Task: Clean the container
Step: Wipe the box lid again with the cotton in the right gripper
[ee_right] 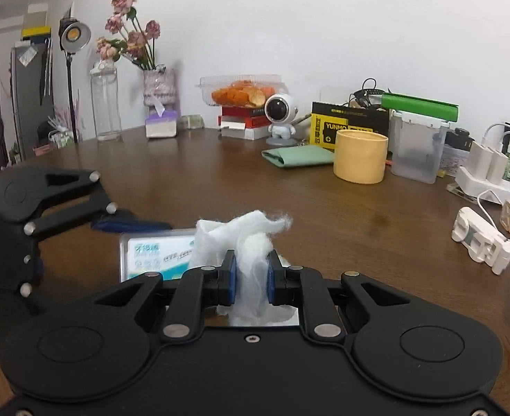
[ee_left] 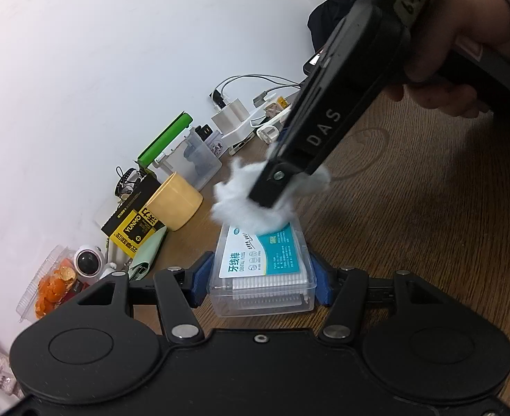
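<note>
Wooden table [ee_left: 411,208]: left fingers [ee_left: 204,277] clamp container [ee_left: 265,277], right fingers [ee_right: 232,270] pinch cotton [ee_right: 251,242] hiding its lid.

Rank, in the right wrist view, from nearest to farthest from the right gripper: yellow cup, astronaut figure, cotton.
1. Cotton: clamped in the right gripper.
2. Yellow cup: mid-table, to the right.
3. Astronaut figure: near the back wall.

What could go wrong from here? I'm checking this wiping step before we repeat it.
1. The cotton wad is loose and wispy; fibres may snag or shed on the dental floss box.
2. The left gripper clamps only the box's sides, so the right gripper pressing down could tip or slip it.
</note>
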A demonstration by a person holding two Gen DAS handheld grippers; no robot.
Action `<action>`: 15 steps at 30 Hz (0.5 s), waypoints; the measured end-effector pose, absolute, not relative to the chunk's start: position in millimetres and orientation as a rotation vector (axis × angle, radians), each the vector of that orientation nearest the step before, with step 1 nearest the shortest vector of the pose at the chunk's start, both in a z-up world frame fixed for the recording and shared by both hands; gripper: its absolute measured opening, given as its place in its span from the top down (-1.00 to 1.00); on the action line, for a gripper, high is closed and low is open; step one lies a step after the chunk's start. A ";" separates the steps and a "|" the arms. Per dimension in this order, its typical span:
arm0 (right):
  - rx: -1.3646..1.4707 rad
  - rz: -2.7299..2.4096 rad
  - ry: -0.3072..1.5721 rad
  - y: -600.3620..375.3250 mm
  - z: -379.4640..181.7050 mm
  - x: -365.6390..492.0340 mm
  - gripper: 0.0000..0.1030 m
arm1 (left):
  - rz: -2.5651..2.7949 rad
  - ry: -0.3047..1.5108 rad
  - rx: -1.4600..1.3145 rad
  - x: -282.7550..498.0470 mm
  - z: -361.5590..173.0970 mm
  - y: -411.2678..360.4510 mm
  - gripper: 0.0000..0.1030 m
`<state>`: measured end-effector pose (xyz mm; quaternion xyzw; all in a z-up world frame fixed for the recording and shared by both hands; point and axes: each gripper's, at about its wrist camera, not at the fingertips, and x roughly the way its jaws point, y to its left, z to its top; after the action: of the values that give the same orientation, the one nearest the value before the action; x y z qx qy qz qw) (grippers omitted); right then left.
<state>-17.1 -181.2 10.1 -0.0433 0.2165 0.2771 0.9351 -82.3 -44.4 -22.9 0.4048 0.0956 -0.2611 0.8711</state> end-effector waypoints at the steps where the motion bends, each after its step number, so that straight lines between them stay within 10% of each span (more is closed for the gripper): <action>1: -0.087 0.600 0.434 -179.0 11.0 -18.0 0.67 | -0.546 0.200 0.846 -82.8 -23.3 -44.6 -0.10; 15: -0.093 0.636 0.452 -179.8 13.6 -24.0 0.67 | -0.545 0.199 0.847 -85.5 -22.6 -44.5 -0.10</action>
<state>-24.0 -179.8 13.6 -0.0452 0.2204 0.3098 0.9238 -85.5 -44.5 -22.6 0.4050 0.0954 -0.2607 0.8711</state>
